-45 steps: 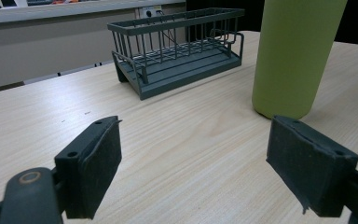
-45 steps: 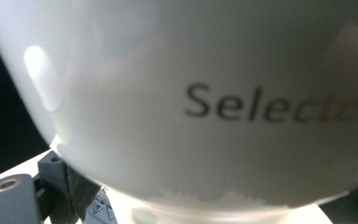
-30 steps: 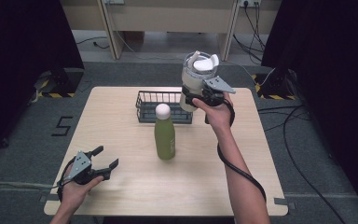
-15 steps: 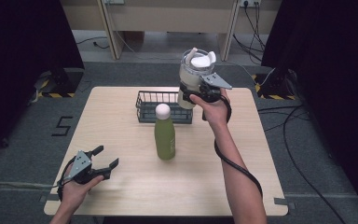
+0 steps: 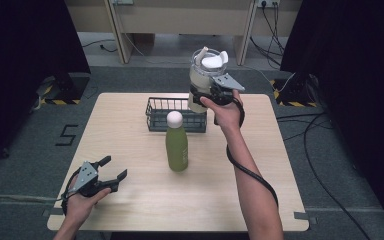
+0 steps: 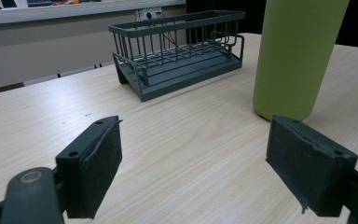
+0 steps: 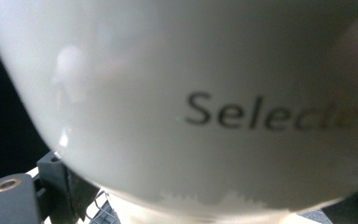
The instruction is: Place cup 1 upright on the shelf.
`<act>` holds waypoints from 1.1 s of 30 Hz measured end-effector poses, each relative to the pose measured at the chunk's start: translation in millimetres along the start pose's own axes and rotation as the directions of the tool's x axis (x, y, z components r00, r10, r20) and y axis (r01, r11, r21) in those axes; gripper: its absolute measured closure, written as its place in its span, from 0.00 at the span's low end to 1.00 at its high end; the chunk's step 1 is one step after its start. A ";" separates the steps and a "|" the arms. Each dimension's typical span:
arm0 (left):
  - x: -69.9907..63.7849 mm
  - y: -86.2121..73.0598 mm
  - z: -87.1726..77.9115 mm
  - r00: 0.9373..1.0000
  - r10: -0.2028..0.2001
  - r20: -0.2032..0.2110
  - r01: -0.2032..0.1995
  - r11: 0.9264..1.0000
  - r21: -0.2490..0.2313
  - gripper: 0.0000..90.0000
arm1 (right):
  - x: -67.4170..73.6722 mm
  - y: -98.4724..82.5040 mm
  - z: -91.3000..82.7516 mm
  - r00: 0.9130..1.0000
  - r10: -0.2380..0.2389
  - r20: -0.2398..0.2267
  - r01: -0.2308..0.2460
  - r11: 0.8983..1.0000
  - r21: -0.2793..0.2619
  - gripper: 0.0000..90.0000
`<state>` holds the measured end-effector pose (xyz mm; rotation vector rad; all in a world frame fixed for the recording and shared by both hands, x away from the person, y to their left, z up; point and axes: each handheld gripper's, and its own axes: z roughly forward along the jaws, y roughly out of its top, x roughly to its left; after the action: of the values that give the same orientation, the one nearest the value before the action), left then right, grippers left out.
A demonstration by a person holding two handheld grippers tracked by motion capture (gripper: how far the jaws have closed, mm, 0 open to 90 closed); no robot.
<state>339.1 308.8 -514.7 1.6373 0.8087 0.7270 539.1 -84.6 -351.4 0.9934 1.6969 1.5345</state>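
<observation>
The high view looks forward and down over the wooden table [image 5: 130, 150]. The left gripper view sits low, facing the wire basket [image 6: 179, 51], also seen from above. The right gripper view presses close against a white container [image 7: 191, 93].

Glossy white jug [image 5: 203, 82], matt green bottle [image 5: 177, 147], dark wire basket [image 5: 160, 112] — pale wood-grain table [image 5: 130, 145]

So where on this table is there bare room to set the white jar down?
Bare wood lies right of the green bottle, out to the table edge under the right forearm, and between the bottle and the open left gripper. The far-left corner beside the wire basket is free too. It is crowded at the far middle, where the right gripper holds the white jar above the basket's right end.
</observation>
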 end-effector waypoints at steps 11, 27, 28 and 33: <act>0.2 0.0 -0.3 1.000 -0.001 -0.001 0.001 1.000 -0.001 0.20 | -0.3 -0.5 9.9 1.000 0.005 0.002 -0.005 1.000 0.009 0.11; 0.7 0.1 -0.8 1.000 -0.001 -0.002 0.001 1.000 -0.002 0.20 | -0.6 -2.3 23.9 1.000 0.011 0.014 -0.011 1.000 0.026 0.11; 0.7 0.1 -0.8 1.000 -0.001 -0.002 0.001 1.000 -0.002 0.20 | -0.2 -2.7 24.5 1.000 0.016 0.013 -0.016 0.999 0.029 0.11; 0.6 0.1 -0.9 1.000 -0.001 -0.001 0.001 1.000 -0.002 0.20 | -0.3 -3.4 29.0 1.000 0.009 0.016 -0.010 0.999 0.032 0.11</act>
<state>338.7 309.8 -514.4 1.6350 0.8092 0.7279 563.5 -70.2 -358.2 1.0288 1.7134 1.5063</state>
